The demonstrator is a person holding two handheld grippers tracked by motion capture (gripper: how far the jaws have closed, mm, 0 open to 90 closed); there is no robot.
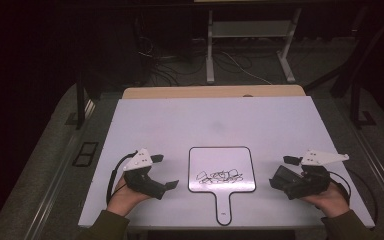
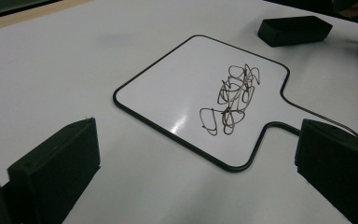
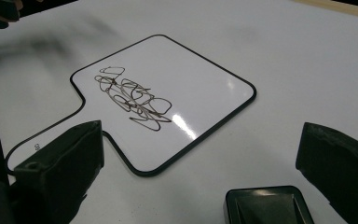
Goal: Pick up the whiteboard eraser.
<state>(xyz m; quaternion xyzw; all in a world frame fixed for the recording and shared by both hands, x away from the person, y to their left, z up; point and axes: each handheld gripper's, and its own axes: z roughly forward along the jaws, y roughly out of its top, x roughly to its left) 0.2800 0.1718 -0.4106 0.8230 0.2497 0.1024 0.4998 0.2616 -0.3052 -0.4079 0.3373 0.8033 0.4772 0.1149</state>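
- Paddle whiteboard [image 1: 222,170] lies flat at lower centre of the high view, handle toward the bottom edge, dark scribble [image 1: 220,176] on its lower half.
- Left gripper [image 1: 166,172] at lower left, jaws wide apart, nothing between them.
- Right gripper [image 1: 280,172] at lower right, also spread wide and empty.
- Black eraser block [image 3: 269,205] sits at bottom centre of the right gripper view, just off the board's edge.
- Risk: board is loose on the slick table [image 1: 180,120]; wiping unpinned would likely slide it.
- Risk: off-centre grab on the eraser could tip it.
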